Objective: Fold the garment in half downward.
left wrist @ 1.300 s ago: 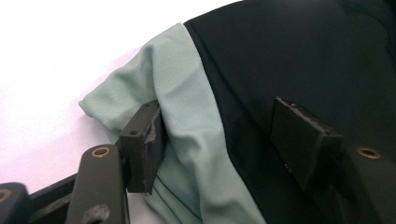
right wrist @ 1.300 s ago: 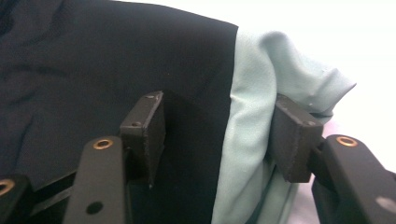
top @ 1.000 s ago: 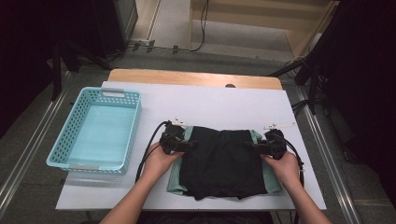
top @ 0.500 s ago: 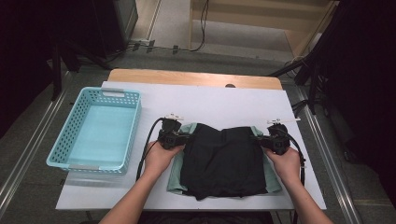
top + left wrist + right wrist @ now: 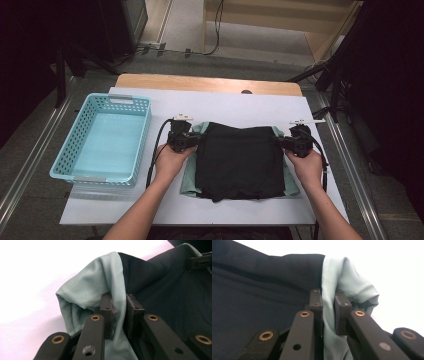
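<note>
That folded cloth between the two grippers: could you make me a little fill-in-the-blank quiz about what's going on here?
1. Each gripper, left gripper and right gripper, is clamped on the pale ____ fabric at the edge of the cloth.
2. The top layer of the cloth is ____ in colour.
3. The basket stands to the ____ of the cloth in the high view.
4. The basket holds ____.

Missing words: green; black; left; nothing

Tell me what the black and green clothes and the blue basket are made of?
The folded black and pale green garment looks like thin, smooth woven or knit fabric with a matte finish: it bunches into soft folds where each claw pinches it. Exact fibre is unclear. The light blue rectangular basket seems to be moulded plastic, slightly glossy, with stiff walls pierced by rows of even holes.
</note>
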A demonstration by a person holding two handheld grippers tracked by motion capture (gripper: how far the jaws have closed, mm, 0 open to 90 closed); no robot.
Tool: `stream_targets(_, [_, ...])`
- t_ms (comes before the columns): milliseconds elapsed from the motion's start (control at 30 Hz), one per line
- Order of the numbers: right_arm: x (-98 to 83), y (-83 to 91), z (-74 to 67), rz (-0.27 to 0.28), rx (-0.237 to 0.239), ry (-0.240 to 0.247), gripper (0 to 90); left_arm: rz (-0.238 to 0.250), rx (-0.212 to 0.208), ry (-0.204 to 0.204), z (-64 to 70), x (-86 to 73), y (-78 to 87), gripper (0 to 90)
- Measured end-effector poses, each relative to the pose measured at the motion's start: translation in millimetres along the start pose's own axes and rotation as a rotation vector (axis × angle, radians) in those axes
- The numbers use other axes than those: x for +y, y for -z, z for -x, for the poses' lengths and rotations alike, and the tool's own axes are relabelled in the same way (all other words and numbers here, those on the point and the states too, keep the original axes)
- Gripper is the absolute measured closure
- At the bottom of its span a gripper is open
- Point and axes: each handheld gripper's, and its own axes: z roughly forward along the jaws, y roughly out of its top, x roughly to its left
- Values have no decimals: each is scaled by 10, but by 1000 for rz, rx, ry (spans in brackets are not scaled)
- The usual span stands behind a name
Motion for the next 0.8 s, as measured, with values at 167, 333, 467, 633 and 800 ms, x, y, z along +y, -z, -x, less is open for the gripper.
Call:
stream_targets(167, [77,-34,12,16,0,0,780,16,12,5,-38,37,-3,796])
stream_targets(333, [173,-87,26,33,-1,-2,779,30,30,-7,-74,106,-8,795])
stream_targets(467, [205,-134,39,49,-8,-3,776,36,34,-10,-84,123,-22,794])
stream_targets(633, [190,-243,85,23,-7,-21,765,8,41,12,-144,95,-135,783])
stream_targets(800, [175,-294,109,20,-1,-25,739,-6,44,15,-166,78,-190,761])
